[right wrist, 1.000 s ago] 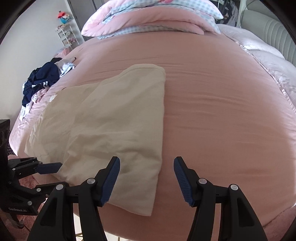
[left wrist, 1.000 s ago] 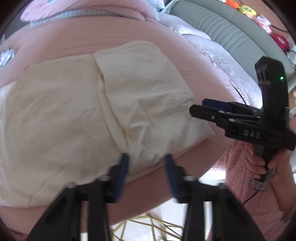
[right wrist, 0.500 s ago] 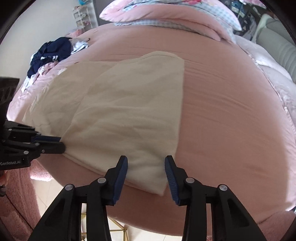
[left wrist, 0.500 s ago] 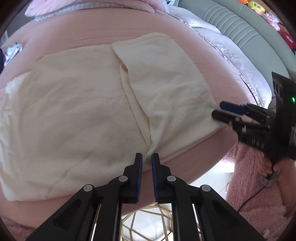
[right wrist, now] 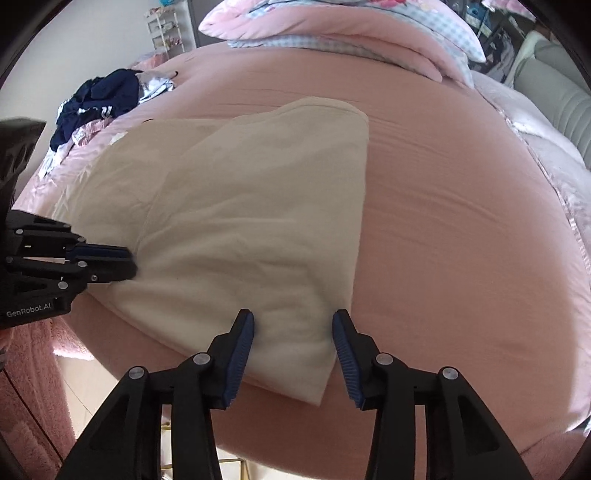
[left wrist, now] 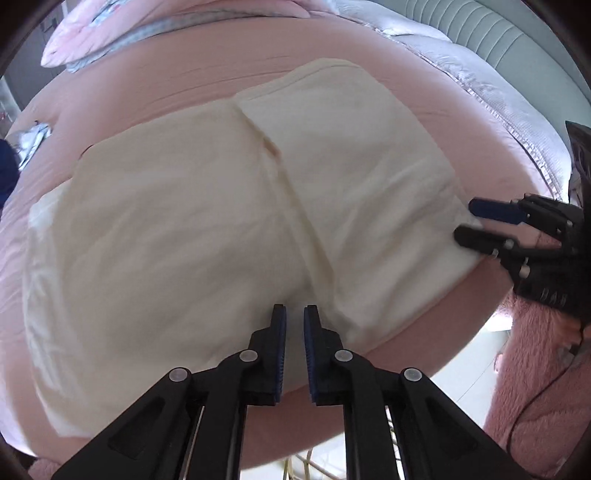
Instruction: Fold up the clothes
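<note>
A cream garment [left wrist: 184,221] lies on the pink bed [left wrist: 388,369], its right part folded over as a flap [right wrist: 258,203]. My left gripper [left wrist: 294,310] is at the near edge where the flap's fold line ends, jaws almost together and pinching the cloth. In the right wrist view the left gripper [right wrist: 129,262] nips that edge from the left. My right gripper [right wrist: 293,325] straddles the flap's near right corner. Its jaws are opening, the cloth lies between the pads, and they do not press it. In the left wrist view the right gripper [left wrist: 465,221] brackets that corner.
Pink and checked pillows [right wrist: 332,29] are stacked at the far end. A heap of dark clothes [right wrist: 99,99] lies at the far left edge. A grey padded headboard [left wrist: 498,48] runs along the right. A pink fuzzy sleeve [left wrist: 535,387] is beside the bed's near edge.
The left jaws went from wide apart to almost together on the near edge. The right gripper came down onto the flap's corner, its jaws narrower than a second ago.
</note>
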